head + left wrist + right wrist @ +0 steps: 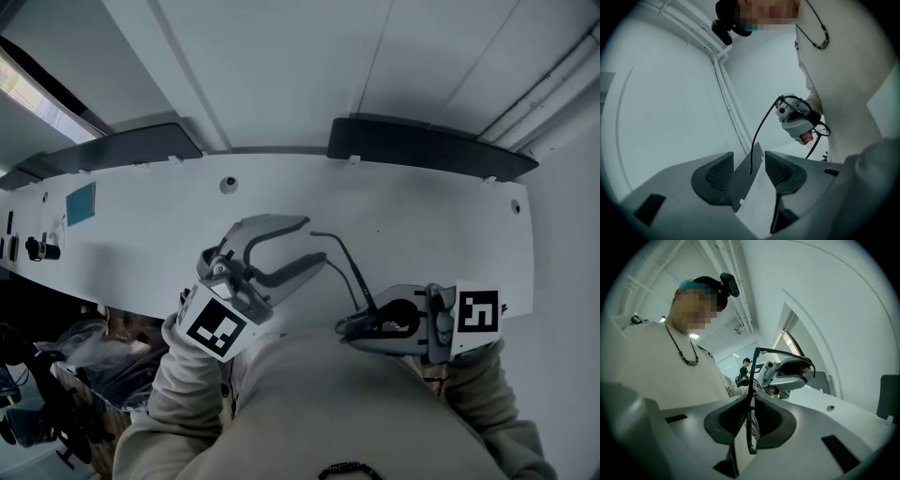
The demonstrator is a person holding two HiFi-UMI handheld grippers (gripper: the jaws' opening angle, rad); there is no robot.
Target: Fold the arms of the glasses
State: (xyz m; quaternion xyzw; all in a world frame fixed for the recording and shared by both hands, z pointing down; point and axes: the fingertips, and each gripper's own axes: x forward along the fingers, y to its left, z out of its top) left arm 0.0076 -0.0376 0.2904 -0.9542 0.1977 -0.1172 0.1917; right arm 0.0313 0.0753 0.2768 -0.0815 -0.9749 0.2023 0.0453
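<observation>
The black thin-framed glasses (355, 273) hang in the air above the white table (422, 216). My right gripper (349, 326) is shut on the front rim of the glasses (750, 427), which stands on edge between the pads. One arm (785, 352) sticks out toward my left gripper (787, 373). My left gripper (314, 242) is open, jaws wide apart. In the left gripper view the tip of that arm (757, 140) lies between the pads without touching either. My left gripper (749, 164) faces my right gripper (797, 119).
Two dark curved panels (422, 145) (122, 150) line the table's far edge. A teal card (81, 203) and a small round fitting (228, 185) sit on the table. Bags (84, 352) lie on the floor at left. A person (746, 363) stands far behind.
</observation>
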